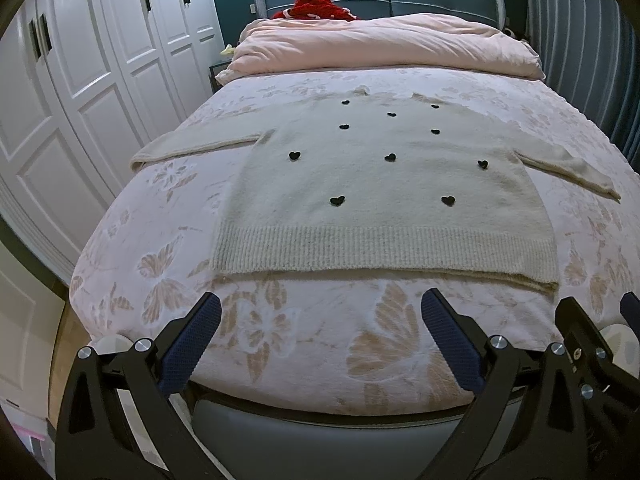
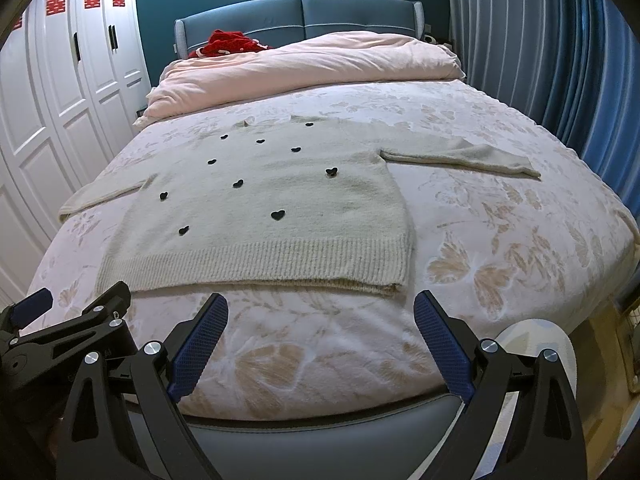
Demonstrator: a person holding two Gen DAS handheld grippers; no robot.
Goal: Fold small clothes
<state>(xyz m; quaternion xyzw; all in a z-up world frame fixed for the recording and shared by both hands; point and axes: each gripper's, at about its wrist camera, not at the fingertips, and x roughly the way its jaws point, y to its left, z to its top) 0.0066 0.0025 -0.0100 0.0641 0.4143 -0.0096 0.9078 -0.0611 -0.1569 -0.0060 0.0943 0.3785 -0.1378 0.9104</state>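
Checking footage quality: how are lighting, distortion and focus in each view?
Left wrist: dim bluish light, fisheye bending the wardrobe, sweater sharp. Right wrist: same cast, curtain bowed, dark corner vignette, sweater in focus.

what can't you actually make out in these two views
- Red garment, left wrist view: only its top shows; the pink duvet hides the rest, so its kind is unclear.
- Sweater neckline, right wrist view: far off and too small to read.
- Sweater's underside: hidden against the bedspread.
- Left tool and right tool: handles cut off by the bottom edge.
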